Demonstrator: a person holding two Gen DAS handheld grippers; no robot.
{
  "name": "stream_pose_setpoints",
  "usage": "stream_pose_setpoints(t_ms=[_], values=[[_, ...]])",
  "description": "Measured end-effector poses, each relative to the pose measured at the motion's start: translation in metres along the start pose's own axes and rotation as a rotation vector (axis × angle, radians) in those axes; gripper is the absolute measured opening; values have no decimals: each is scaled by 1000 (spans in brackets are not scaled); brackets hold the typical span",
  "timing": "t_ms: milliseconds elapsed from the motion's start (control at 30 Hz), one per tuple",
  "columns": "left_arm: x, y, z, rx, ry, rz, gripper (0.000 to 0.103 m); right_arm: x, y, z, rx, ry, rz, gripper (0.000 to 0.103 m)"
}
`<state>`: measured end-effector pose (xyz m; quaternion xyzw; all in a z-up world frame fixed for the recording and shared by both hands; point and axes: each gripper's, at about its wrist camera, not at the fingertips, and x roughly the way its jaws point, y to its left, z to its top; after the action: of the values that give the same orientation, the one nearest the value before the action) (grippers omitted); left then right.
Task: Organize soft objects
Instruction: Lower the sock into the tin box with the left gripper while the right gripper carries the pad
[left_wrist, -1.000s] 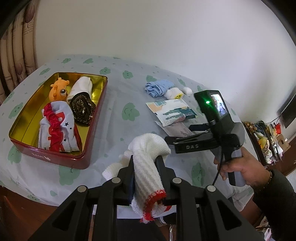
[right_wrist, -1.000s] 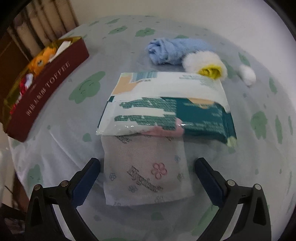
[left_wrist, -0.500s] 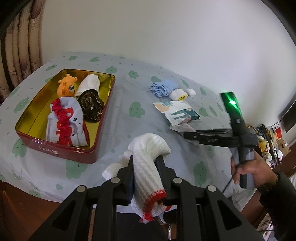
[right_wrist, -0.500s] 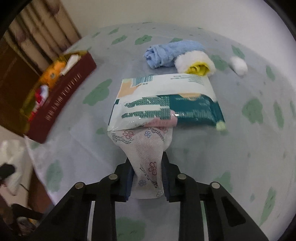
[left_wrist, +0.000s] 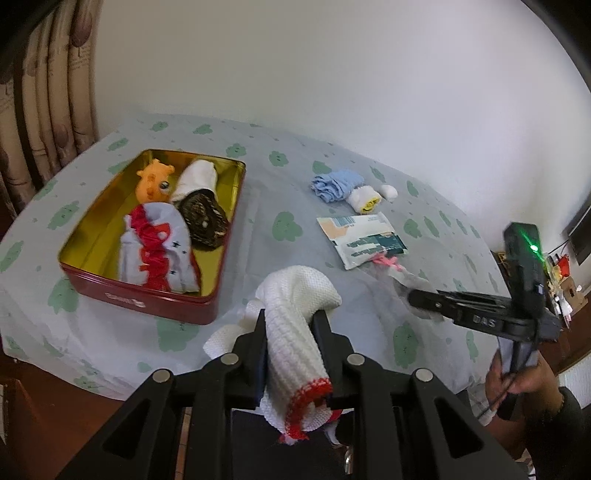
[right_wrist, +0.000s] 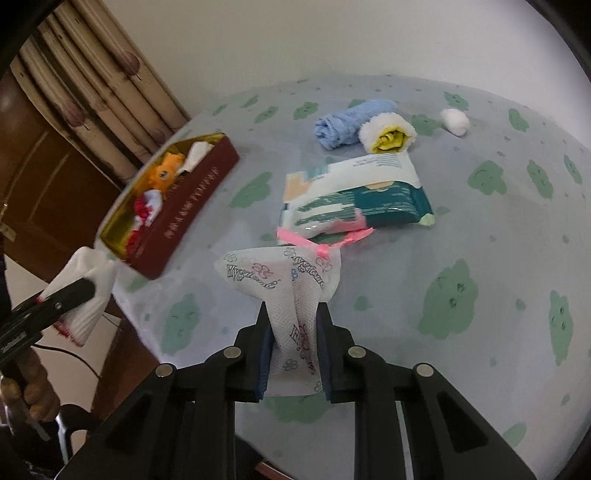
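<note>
Our left gripper (left_wrist: 290, 332) pinches the white knitted cloth (left_wrist: 295, 317) between its fingers, above the surface's near edge. Our right gripper (right_wrist: 293, 332) pinches the printed tissue pack (right_wrist: 291, 291), lifted just before the green wipes packet (right_wrist: 354, 195).

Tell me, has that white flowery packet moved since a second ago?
Yes. The packet lay flat, tucked under the green pack; now the right gripper is shut on it and has pulled it out and up, clear of the pack.
</note>
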<state>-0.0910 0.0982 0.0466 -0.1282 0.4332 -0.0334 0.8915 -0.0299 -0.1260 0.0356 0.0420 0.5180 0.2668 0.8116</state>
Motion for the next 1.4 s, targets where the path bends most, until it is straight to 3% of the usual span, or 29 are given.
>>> stream_pose_setpoints(t_ms=[467, 933, 1233, 1400], values=[[-31, 64, 34, -32, -96, 178, 23, -10, 21, -4, 10, -45, 81, 20], [37, 123, 86, -23, -48, 315, 24, -3, 17, 2, 29, -26, 72, 20], [82, 145, 96, -34, 4, 354, 25, 0, 14, 6, 45, -15, 80, 20], [92, 146, 100, -14, 23, 350, 42, 3, 17, 8, 42, -11, 86, 20]])
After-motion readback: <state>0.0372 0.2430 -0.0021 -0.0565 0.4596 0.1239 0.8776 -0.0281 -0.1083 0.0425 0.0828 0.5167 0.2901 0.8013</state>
